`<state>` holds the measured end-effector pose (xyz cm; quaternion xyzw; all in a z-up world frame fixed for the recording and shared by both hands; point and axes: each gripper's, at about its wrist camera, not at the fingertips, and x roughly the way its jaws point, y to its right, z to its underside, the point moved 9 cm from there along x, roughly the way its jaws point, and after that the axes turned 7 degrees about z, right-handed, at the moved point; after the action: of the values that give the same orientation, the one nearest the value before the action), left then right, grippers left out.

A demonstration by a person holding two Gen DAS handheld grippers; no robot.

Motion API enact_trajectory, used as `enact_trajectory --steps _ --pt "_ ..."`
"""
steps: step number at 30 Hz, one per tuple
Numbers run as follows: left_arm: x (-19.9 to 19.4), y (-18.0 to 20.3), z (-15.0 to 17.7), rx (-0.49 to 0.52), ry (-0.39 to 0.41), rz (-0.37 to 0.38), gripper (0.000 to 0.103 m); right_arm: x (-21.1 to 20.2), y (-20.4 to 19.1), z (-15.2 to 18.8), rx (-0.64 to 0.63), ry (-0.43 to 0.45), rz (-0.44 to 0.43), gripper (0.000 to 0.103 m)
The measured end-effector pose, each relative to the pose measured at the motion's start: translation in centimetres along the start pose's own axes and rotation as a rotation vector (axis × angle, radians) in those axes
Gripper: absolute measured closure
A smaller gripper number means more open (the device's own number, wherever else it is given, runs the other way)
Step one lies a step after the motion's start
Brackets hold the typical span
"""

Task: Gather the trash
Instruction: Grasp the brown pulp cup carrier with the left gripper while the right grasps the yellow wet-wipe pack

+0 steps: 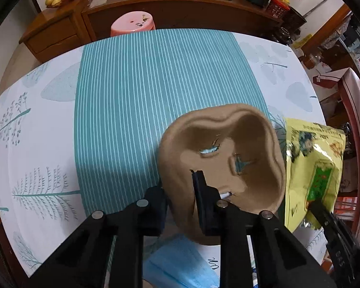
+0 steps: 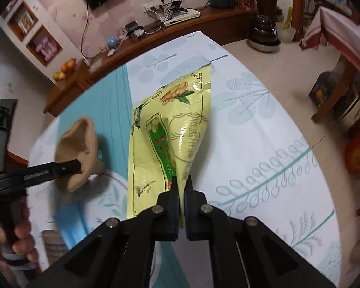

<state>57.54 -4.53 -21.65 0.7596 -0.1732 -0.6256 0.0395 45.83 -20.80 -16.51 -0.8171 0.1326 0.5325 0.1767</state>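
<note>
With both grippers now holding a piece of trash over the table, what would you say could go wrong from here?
1. The left gripper pinches only the rim of the brown pulp tray; the torn tray could rip further or slip out.
2. The right gripper holds the yellow snack bag by one narrow corner, so the glossy film might slide free.
3. The blue face mask lies on the table below and could be overlooked.
</note>
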Motion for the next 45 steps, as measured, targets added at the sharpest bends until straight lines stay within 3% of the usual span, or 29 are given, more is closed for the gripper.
enact_trajectory --steps 9,16,29,37,45 --pt "-6.0 2.1 0.9 0.045 0.092 0.037 0.091 -4.6 1.1 1.9 0.071 0.032 -0.08 0.101" --pt "-13.4 4.5 4.7 0.077 0.162 0.076 0.091 -9.3 2.2 5.0 0.071 0.055 -0.098 0.101" --pt "-23.8 8.8 22.2 0.098 0.247 0.049 0.091 -19.1 5.4 14.1 -0.039 0.082 -0.183 0.101" --pt "-26.8 11.6 34.1 0.051 0.289 0.02 0.091 -23.8 8.7 22.1 -0.138 0.079 -0.24 0.101" --pt "-26.7 12.6 44.0 0.008 0.272 -0.013 0.091 -26.4 11.2 28.7 -0.216 0.046 -0.278 0.101"
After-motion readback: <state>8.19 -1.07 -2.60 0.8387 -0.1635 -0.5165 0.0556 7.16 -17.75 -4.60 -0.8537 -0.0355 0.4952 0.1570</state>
